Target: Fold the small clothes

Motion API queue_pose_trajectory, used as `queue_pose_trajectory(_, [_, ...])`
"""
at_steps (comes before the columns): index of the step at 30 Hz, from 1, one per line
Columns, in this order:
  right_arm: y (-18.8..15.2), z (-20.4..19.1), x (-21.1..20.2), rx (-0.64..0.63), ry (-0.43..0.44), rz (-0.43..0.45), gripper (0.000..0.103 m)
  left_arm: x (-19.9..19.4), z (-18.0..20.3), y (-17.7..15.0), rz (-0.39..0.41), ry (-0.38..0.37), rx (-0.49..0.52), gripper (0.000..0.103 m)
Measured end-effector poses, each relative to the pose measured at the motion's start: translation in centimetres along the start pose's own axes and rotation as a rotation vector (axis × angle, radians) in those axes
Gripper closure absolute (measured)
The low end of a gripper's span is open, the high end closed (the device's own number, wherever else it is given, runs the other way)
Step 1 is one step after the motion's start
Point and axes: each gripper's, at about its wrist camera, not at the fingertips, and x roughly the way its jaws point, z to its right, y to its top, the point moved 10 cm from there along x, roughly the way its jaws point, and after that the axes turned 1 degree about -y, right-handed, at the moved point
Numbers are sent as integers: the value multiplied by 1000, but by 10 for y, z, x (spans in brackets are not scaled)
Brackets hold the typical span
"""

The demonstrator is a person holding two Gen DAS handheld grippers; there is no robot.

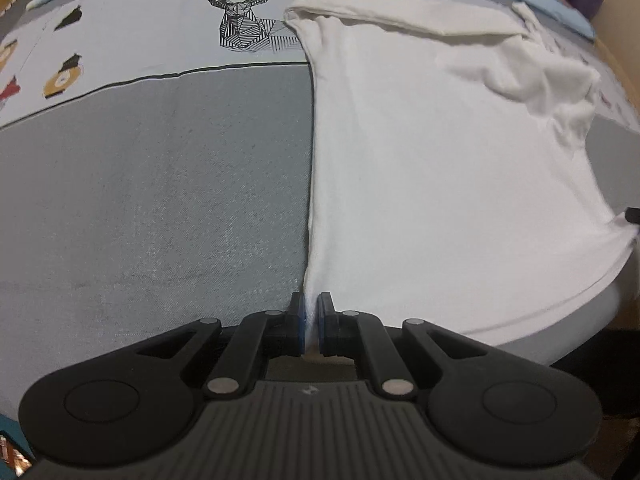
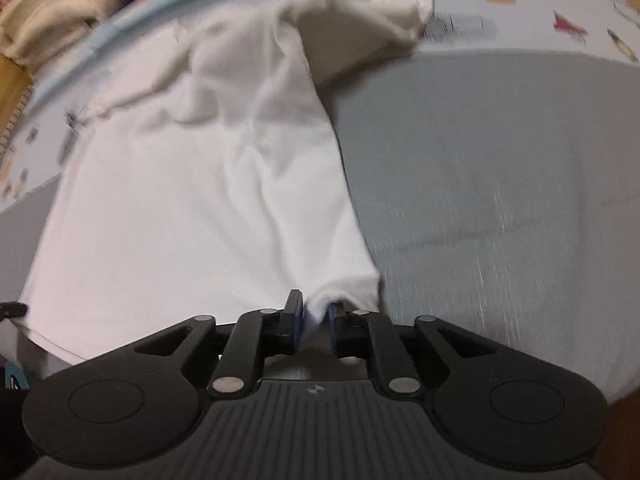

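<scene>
Softly creased white shirt (image 1: 432,184) between tongs (image 1: 311,322)

The left gripper (image 1: 311,322) and the right gripper (image 2: 316,322) are looking the same: matte black plastic linkage arms with round silver pivot pins, blue pads lining the jaws, two big rounded lobes with circular insets, and a ribbed dark grey body bearing a small central emblem.
</scene>
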Motion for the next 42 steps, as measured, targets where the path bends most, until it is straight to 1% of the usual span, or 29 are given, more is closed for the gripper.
queue_pose_trajectory(2, [16, 11, -6, 34, -10, 68, 77, 2, 2, 1, 2, -34, -31, 93])
queue_pose_trajectory(4, [23, 18, -1, 77, -8, 91, 77, 4, 2, 3, 13, -24, -45, 85])
queue_pose_trajectory(5, [26, 21, 3, 97, -7, 95, 77, 7, 0, 5, 9, -13, -49, 83])
queue_pose_trajectory(7, [28, 21, 16, 107, -15, 79, 75, 10, -2, 6, 14, -6, -71, 75])
queue_pose_trajectory(9, [31, 22, 16, 144, -6, 93, 75, 11, -4, 11, 16, -29, -104, 75])
queue_pose_trajectory(11, [32, 24, 1, 213, 26, 137, 75, 12, -3, 15, 22, -57, -130, 71])
queue_pose_trajectory(13, [41, 26, -23, 224, 40, 227, 75, 14, -2, 16, 23, -62, -128, 63])
queue_pose_trajectory(14, [46, 27, -40, 215, 34, 298, 71, 15, -1, 16, 22, -58, -125, 62])
queue_pose_trajectory(15, [51, 28, -54, 209, 40, 355, 64, 17, -1, 16, 15, -54, -123, 62])
queue_pose_trajectory(16, [53, 30, -64, 217, 50, 400, 60, 19, -1, 16, 8, -53, -123, 62])
queue_pose_trajectory(17, [56, 37, -71, 235, 56, 436, 57, 22, 0, 17, 8, -51, -121, 62])
queue_pose_trajectory(18, [56, 42, -70, 246, 50, 440, 56, 24, 2, 18, 3, -50, -112, 62])
queue_pose_trajectory(19, [56, 45, -62, 248, 39, 413, 56, 26, 5, 18, -3, -47, -102, 62])
queue_pose_trajectory(21, [46, 46, -32, 232, 15, 289, 56, 30, 7, 17, -19, -33, -84, 62])
queue_pose_trajectory(23, [39, 41, -2, 194, -16, 179, 56, 33, 7, 13, -38, -11, -74, 63])
queue_pose_trajectory(25, [31, 36, 17, 154, -45, 104, 54, 36, 5, 9, -51, 10, -59, 64])
queue_pose_trajectory(26, [22, 33, 28, 124, -74, 52, 53, 35, 5, 7, -57, 15, -54, 66])
queue_pose_trajectory(27, [15, 33, 37, 98, -113, 6, 53, 34, 5, 6, -59, 20, -45, 74])
queue_pose_trajectory(28, [8, 33, 43, 75, -145, -26, 53, 34, 5, 4, -63, 20, -31, 90])
queue_pose_trajectory(29, [7, 29, 45, 54, -156, -33, 55, 33, 6, 2, -66, 14, -21, 95])
queue_pose_trajectory(30, [7, 24, 45, 27, -154, -22, 69, 30, 7, 1, -64, 12, -11, 97])
queue_pose_trajectory(31, [7, 15, 44, -4, -130, -17, 80, 28, 7, -1, -59, 15, 7, 98])
queue_pose_trajectory(32, [5, 7, 43, -27, -112, -14, 96, 23, 8, -1, -48, 21, 25, 99])
queue_pose_trajectory(33, [4, 2, 41, -50, -107, -8, 99, 17, 9, -2, -32, 26, 41, 99])
queue_pose_trajectory(35, [4, -3, 32, -99, -125, 21, 101, 6, 12, -6, -9, 7, 43, 99])
queue_pose_trajectory(37, [5, 1, 22, -81, -136, 48, 102, -1, 13, -14, -21, 16, 61, 99])
queue_pose_trajectory(38, [6, 10, 16, -63, -141, 41, 102, -1, 13, -17, -32, 28, 73, 99])
queue_pose_trajectory(40, [-2, 21, 17, -71, -191, -7, 102, 1, 17, -24, -70, 43, 117, 99])
queue_pose_trajectory(42, [-15, 28, 27, -109, -244, -79, 102, 3, 25, -30, -100, 37, 182, 99])
